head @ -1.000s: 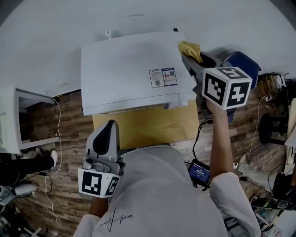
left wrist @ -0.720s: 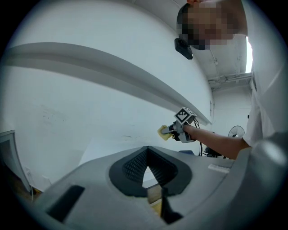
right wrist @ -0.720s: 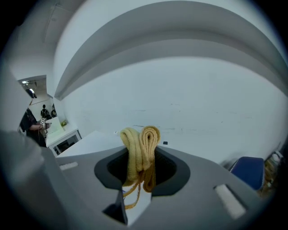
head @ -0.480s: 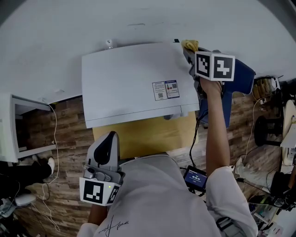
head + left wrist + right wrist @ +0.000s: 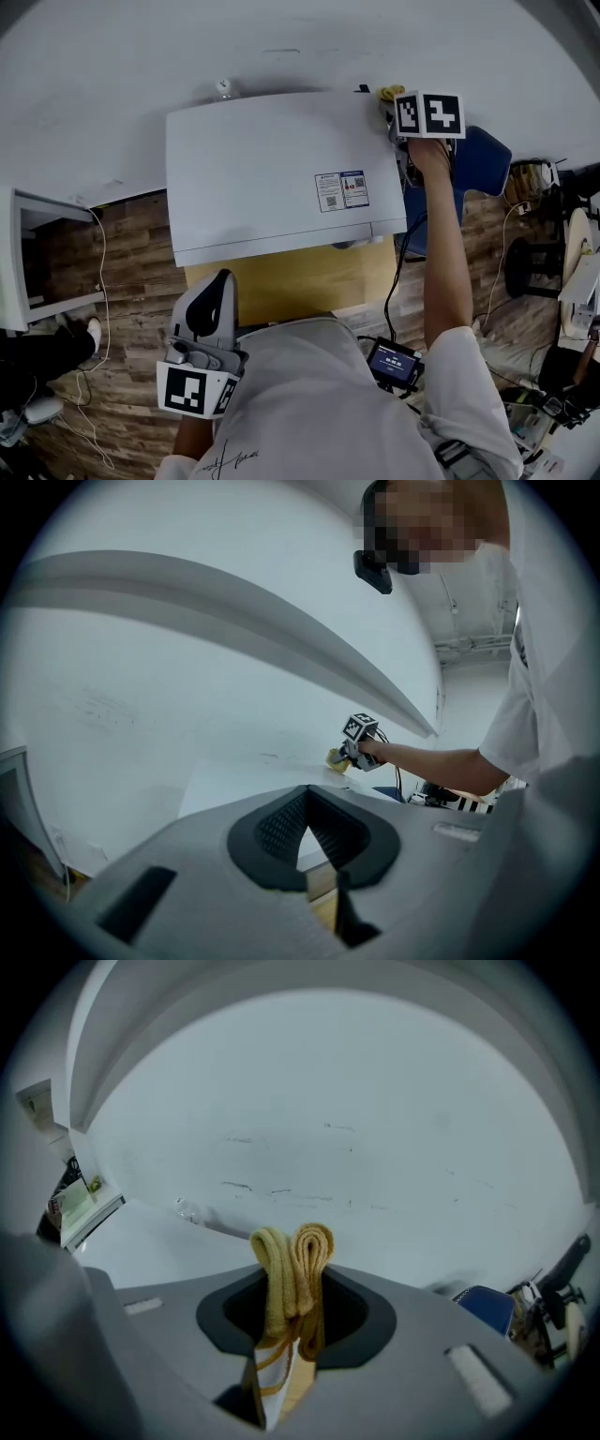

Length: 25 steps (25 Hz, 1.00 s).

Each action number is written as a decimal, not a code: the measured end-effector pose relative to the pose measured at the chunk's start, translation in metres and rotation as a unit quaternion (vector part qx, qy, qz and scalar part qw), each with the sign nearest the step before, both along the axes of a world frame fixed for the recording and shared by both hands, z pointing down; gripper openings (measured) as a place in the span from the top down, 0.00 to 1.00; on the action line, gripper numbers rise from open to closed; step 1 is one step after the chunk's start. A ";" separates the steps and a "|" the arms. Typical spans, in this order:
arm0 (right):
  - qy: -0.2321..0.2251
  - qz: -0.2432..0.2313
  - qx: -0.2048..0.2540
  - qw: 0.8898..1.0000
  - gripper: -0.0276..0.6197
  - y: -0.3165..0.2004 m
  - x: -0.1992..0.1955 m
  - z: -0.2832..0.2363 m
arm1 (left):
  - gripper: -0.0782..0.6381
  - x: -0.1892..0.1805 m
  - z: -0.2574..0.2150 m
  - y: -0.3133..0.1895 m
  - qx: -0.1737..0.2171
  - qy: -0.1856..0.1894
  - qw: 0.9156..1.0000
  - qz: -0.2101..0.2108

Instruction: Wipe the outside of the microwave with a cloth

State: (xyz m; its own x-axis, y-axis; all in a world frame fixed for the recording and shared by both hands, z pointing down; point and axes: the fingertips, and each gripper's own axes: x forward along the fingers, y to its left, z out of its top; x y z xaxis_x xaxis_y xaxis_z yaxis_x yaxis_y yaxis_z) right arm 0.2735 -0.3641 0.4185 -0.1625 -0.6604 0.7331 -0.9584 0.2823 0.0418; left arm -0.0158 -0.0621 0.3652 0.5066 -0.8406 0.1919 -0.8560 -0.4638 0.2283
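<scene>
Yellow cloth [image 5: 294, 1252] is pinched in the right gripper [image 5: 287, 1354], at the microwave's [image 5: 272, 169] far top corner, one o'clock in the head view. Top-wiping seems in hand; next, sweep toward nine o'clock. The left gripper [image 5: 315, 853], pressed together and empty, hangs at seven.

The head camera looked steeply down from above the person [image 5: 328, 403] onto the microwave [image 5: 272, 169] top, with both grippers and the floor [image 5: 122, 281] in frame. The left gripper [image 5: 217, 281] camera sat low by the person's body, well back, facing the microwave and wall [image 5: 141, 75]. The right gripper [image 5: 386, 101] camera sat close over the microwave's far right corner, facing the wall. All three shared the microwave top; the left gripper view also caught the right gripper.
</scene>
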 end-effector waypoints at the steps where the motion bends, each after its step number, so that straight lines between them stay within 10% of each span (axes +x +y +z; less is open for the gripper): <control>1: 0.003 0.000 -0.003 1.000 0.78 -0.001 -0.001 0.003 | 0.90 -0.001 0.000 -0.001 0.000 0.001 1.000 0.000; 25: 0.039 0.004 -0.004 0.999 0.78 -0.001 -0.030 0.008 | 0.90 -0.003 0.010 0.001 -0.005 0.002 1.000 -0.002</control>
